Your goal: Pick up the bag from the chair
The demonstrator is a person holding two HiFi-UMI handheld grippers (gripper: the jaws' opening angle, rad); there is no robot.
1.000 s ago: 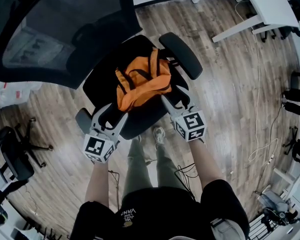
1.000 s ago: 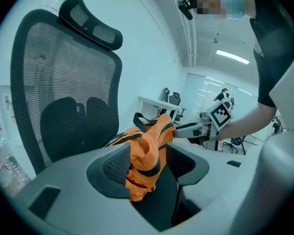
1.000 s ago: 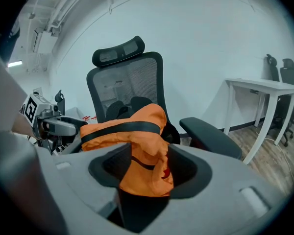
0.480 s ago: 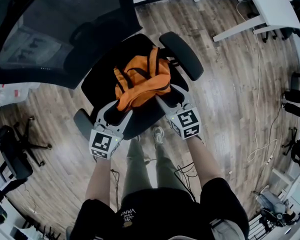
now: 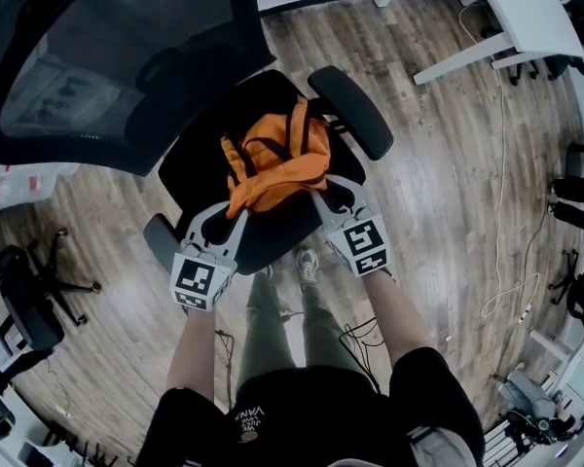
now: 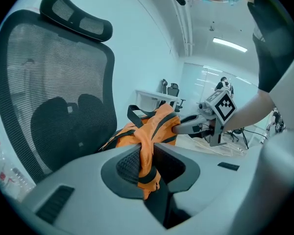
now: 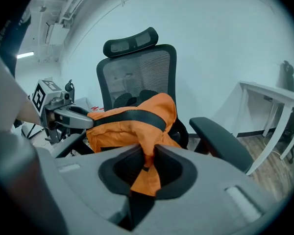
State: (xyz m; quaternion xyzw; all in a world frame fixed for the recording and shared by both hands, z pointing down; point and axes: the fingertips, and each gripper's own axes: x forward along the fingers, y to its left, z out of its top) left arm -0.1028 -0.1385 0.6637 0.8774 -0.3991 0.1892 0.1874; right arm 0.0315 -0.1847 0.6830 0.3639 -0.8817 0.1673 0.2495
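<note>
An orange bag (image 5: 273, 168) with black straps lies on the black seat (image 5: 200, 168) of an office chair. My left gripper (image 5: 236, 214) is at the bag's near left corner, and its jaws have just been closing. In the left gripper view they pinch a fold of the orange fabric (image 6: 148, 155). My right gripper (image 5: 321, 195) is at the bag's near right corner. Its jaws have also just been closing, and they pinch orange fabric (image 7: 146, 173) in the right gripper view. Each gripper view shows the other gripper on the bag's far side.
The chair's mesh backrest (image 5: 107, 56) rises at the upper left, and its padded armrest (image 5: 350, 110) runs beside the bag's right side. A white table (image 5: 516, 17) stands at the upper right. Cables (image 5: 511, 270) trail on the wooden floor, and another chair (image 5: 29, 305) is at the left.
Both grippers' jaws have gone from wide open to shut on the bag's near corners. The hands have shifted slightly, and the bag's near edge is bunched.
</note>
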